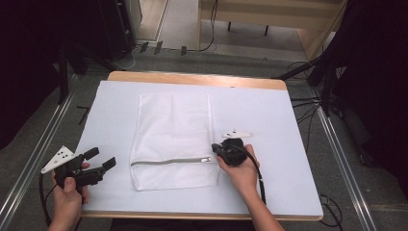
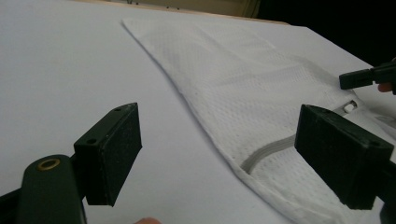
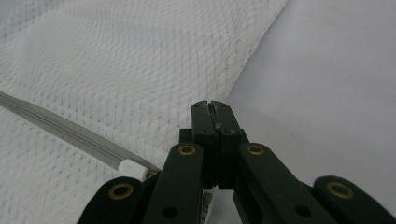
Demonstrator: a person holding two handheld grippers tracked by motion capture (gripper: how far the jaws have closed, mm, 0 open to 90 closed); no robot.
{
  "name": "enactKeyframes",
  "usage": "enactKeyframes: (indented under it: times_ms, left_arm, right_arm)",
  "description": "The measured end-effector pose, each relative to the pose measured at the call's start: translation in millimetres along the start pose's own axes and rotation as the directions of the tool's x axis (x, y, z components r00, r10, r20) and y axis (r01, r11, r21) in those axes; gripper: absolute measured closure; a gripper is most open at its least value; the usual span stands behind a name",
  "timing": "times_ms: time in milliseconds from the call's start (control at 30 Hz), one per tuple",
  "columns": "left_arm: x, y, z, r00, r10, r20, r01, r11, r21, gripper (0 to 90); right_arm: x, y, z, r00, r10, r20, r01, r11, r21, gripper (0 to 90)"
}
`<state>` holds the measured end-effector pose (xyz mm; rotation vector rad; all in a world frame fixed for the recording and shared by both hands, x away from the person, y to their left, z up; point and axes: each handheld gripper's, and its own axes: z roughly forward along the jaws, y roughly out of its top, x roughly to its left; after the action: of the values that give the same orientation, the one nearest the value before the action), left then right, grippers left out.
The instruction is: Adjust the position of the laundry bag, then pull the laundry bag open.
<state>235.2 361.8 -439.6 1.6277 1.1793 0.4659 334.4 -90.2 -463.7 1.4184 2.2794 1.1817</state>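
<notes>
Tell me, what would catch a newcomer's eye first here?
A white mesh laundry bag lies flat mid-table on a pale sheet, its grey zipper running across near the person's end. The right hand-held gripper sits closed at the zipper's right end; the left hand-held gripper hovers open at the sheet's left edge.

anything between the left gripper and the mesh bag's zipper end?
Nothing visible. The left gripper sits open over bare white table cover, with the mesh bag and the zipper end just ahead.
</notes>
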Motion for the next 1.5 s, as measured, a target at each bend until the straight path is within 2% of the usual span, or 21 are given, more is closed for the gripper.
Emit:
enactKeyframes:
  times_ms: [167, 333, 467, 633, 667, 767, 900, 1000, 1133, 1300, 1333, 1367, 1400, 1433, 1467, 1500]
  left_arm:
    - [-2.4, -0.8, 2.1, 0.9999, 0.001, 0.015, -0.001, 1.0000, 0.007, 15.1]
    - [-3.6, -1.7, 3.2, 0.9998, 0.002, 0.018, -0.003, 0.9999, 0.014, 15.4]
    - [-4.5, -1.5, 4.6, 0.9998, 0.000, 0.021, 0.000, 0.9999, 0.013, 15.5]
    - [-5.0, -2.0, 5.8, 0.9997, 0.004, 0.025, -0.005, 0.9998, 0.017, 15.5]
    - [-5.1, -2.2, 5.8, 0.9997, 0.002, 0.026, -0.002, 0.9999, 0.016, 15.6]
    - [-5.5, -2.5, 5.0, 0.9995, 0.006, 0.030, -0.006, 0.9998, 0.018, 15.6]
    - [-8.7, -3.1, 5.5, 0.9992, 0.009, 0.038, -0.010, 0.9997, 0.022, 15.6]
    - [-13.9, -3.0, 6.5, 0.9989, 0.016, 0.045, -0.017, 0.9996, 0.021, 15.6]
    - [-25.3, -2.1, 10.4, 0.9974, 0.019, 0.070, -0.021, 0.9996, 0.021, 15.6]
    - [-45.7, -1.8, 21.5, 0.9965, 0.031, 0.078, -0.034, 0.9987, 0.038, 17.7]
    - [-48.6, -2.0, 23.3, 0.9951, 0.026, 0.095, -0.030, 0.9990, 0.034, 17.5]
    - [-51.9, -2.0, 25.1, 0.9904, 0.020, 0.136, -0.024, 0.9992, 0.030, 16.4]
    - [-56.8, -1.8, 27.6, 0.9819, 0.017, 0.189, -0.022, 0.9995, 0.024, 13.8]
    - [-60.6, -1.3, 29.5, 0.9795, 0.013, 0.201, -0.018, 0.9996, 0.024, 14.2]
    - [-68.4, 0.0, 33.5, 0.9809, 0.013, 0.194, -0.020, 0.9992, 0.035, 16.1]
    - [-75.3, 1.2, 37.1, 0.9831, 0.020, 0.182, -0.028, 0.9986, 0.045, 23.2]
  right_arm:
    - [-19.9, -18.6, -20.1, 1.0000, 0.000, 0.006, 0.000, 1.000, 0.001, 90.0]
    - [-35.6, -38.6, -40.0, 0.9993, 0.036, 0.004, -0.036, 0.999, -0.008, 90.0]
    - [-37.8, -51.0, -50.3, 0.9987, 0.051, 0.004, -0.051, 0.999, -0.006, 90.0]
    - [-34.0, -60.2, -57.4, 0.9996, 0.028, 0.009, -0.028, 1.000, -0.006, 90.0]
    - [-34.0, -60.8, -58.7, 0.9995, 0.027, 0.015, -0.027, 1.000, -0.013, 87.9]
    - [-35.2, -62.5, -63.1, 0.9962, 0.036, 0.079, -0.030, 0.997, -0.077, 61.0]
    - [-34.2, -67.8, -71.4, 0.9945, 0.037, 0.098, -0.027, 0.994, -0.103, 48.6]
    - [-29.9, -79.0, -83.2, 0.9943, 0.027, 0.104, -0.014, 0.992, -0.124, 45.4]
    - [-29.8, -90.1, -96.2, 0.9970, 0.048, 0.060, -0.040, 0.990, -0.134, 43.0]
    - [-32.1, -91.0, -93.8, 0.9991, 0.039, 0.017, -0.037, 0.993, -0.111, 41.0]
    - [-31.5, -90.7, -91.9, 0.9994, 0.031, 0.013, -0.029, 0.995, -0.097, 40.9]
    - [-30.9, -90.9, -90.1, 0.9997, 0.020, 0.012, -0.018, 0.995, -0.094, 40.9]
    - [-29.7, -91.4, -88.5, 0.9999, 0.010, 0.009, -0.009, 0.996, -0.084, 40.6]
    - [-28.3, -92.0, -87.2, 1.0000, 0.000, 0.004, 0.000, 0.997, -0.071, 39.1]
    - [-27.6, -92.1, -86.3, 1.0000, -0.007, 0.000, 0.007, 0.998, -0.070, 38.2]
    - [-26.8, -91.9, -85.8, 0.9999, -0.014, -0.009, 0.014, 0.998, -0.065, 37.0]
